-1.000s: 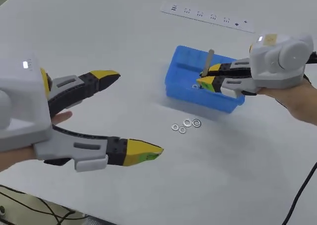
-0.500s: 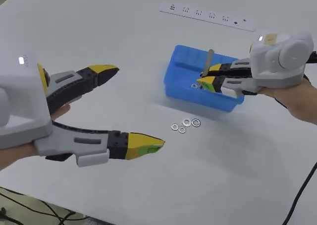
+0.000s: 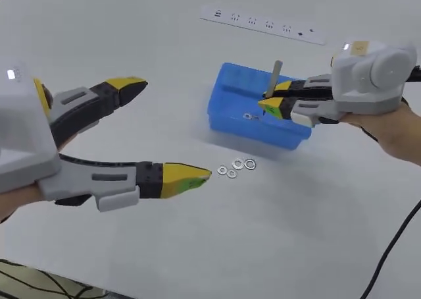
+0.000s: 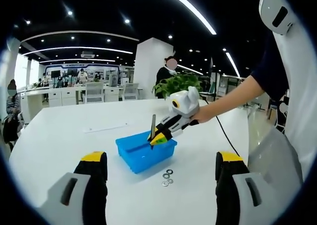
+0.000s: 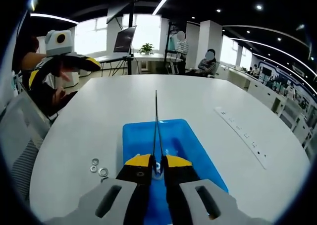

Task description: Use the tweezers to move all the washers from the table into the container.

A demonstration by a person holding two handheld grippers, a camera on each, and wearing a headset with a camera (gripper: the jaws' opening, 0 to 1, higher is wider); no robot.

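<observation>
Pinching the tweezers (image 3: 276, 72), the right claw (image 3: 268, 105) is held closed over the blue container (image 3: 230, 88), the tweezers' shaft rising above its jaws. The left claw (image 3: 168, 129) is spread wide and empty above the counter (image 3: 296, 213), near the washers (image 3: 238, 167). The white counter is set in a large open office lit by ceiling strips. Four washers are counted in a cluster just beside the container; at least one is seen inside. One power strip (image 3: 263, 24) lies beyond.
</observation>
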